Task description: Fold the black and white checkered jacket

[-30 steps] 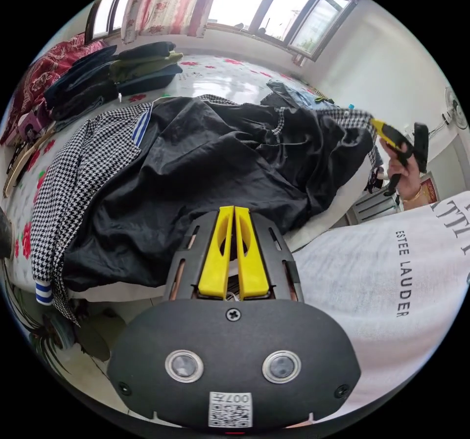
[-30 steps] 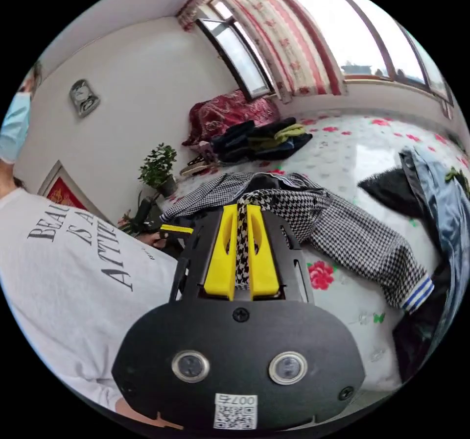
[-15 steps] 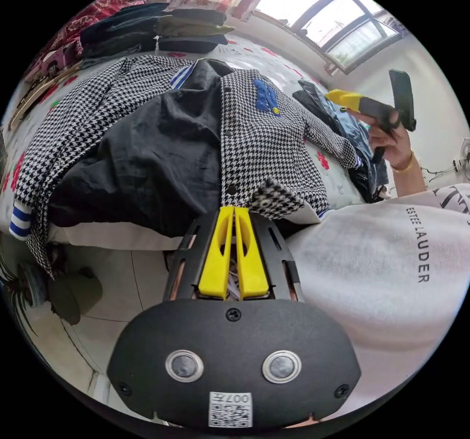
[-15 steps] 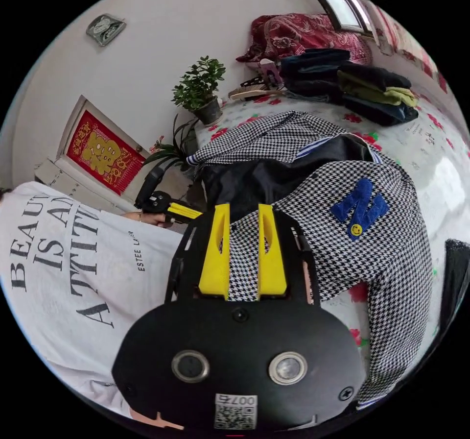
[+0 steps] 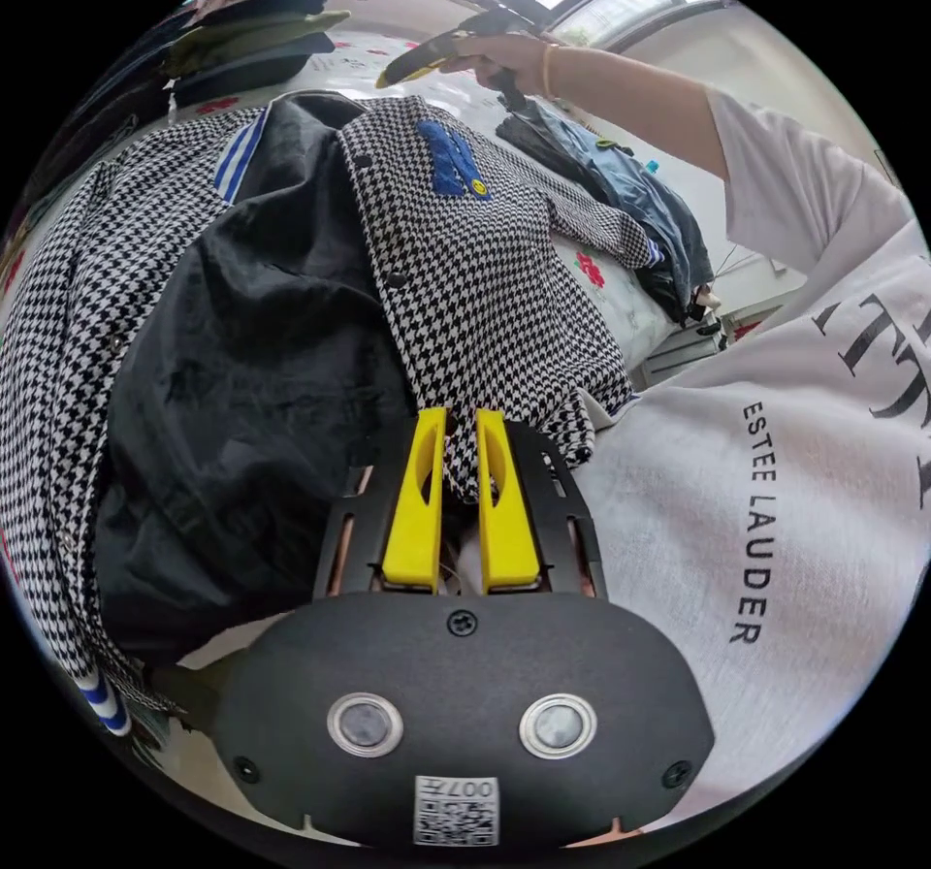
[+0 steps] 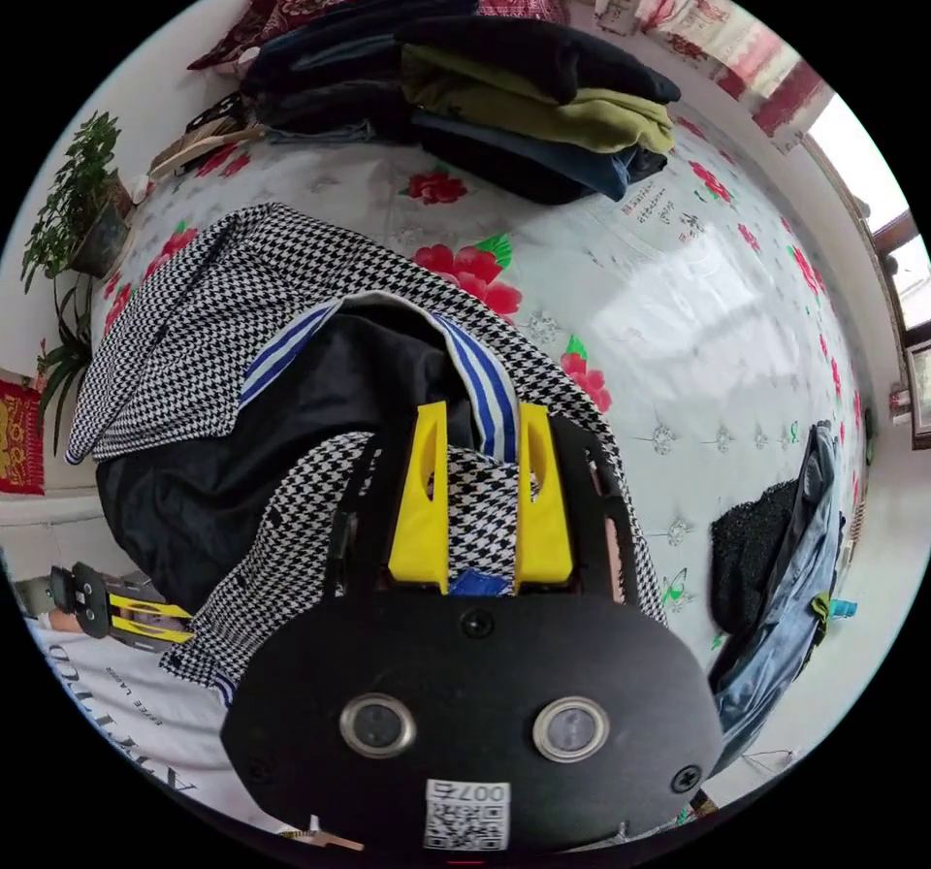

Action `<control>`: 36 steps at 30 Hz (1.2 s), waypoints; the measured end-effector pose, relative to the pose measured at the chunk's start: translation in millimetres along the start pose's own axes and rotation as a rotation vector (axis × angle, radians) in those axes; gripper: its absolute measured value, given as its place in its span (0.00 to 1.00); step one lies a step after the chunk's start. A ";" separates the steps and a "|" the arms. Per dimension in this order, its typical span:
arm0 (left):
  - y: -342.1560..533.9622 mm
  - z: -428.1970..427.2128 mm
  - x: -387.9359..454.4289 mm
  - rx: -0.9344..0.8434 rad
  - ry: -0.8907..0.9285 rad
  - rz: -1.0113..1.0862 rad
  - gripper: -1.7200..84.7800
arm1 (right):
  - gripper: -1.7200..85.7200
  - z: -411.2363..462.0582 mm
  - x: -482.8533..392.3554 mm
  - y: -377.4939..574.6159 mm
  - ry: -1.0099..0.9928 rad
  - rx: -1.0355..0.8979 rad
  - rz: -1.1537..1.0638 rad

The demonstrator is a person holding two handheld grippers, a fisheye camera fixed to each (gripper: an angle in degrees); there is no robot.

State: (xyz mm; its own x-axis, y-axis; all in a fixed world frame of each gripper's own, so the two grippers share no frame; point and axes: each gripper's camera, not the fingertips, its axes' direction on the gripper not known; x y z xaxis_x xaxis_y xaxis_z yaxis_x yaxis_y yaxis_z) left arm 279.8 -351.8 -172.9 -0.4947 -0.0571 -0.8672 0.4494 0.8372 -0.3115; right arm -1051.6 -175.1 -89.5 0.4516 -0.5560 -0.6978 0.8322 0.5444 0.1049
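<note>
Left gripper view: houndstooth jacket (image 5: 485,258), black lining up, hem between parted fingers (image 5: 415,510).

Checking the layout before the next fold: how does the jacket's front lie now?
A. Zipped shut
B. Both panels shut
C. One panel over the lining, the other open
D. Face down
C: one panel covers part of the black lining, the rest bare.

Woven checkered jacket (image 5: 485,277) with matt black lining (image 5: 242,394); glossy bed cover (image 6: 679,326).
</note>
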 end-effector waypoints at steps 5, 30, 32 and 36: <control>-15.9 17.6 -10.0 -0.095 0.002 0.083 0.09 | 0.06 56.0 -6.1 -22.0 0.063 -0.129 0.065; -60.6 20.1 -85.2 -0.079 0.024 -0.042 0.09 | 0.08 -21.2 -51.5 -53.0 -0.154 0.009 -0.354; -65.2 24.2 -87.2 -0.076 0.038 -0.041 0.09 | 0.07 28.8 -73.3 -51.5 -0.017 -0.192 -0.413; -72.5 26.3 -98.3 -0.089 0.083 -0.087 0.10 | 0.03 7.0 -71.0 -42.1 0.019 -0.113 -0.413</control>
State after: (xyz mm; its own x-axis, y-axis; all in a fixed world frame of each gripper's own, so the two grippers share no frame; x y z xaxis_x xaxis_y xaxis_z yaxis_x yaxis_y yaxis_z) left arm 315.4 -421.2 -75.2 -0.5904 -0.0896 -0.8021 0.3361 0.8763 -0.3453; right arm -1116.5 -163.0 -39.4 0.0809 -0.7307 -0.6779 0.9010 0.3444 -0.2636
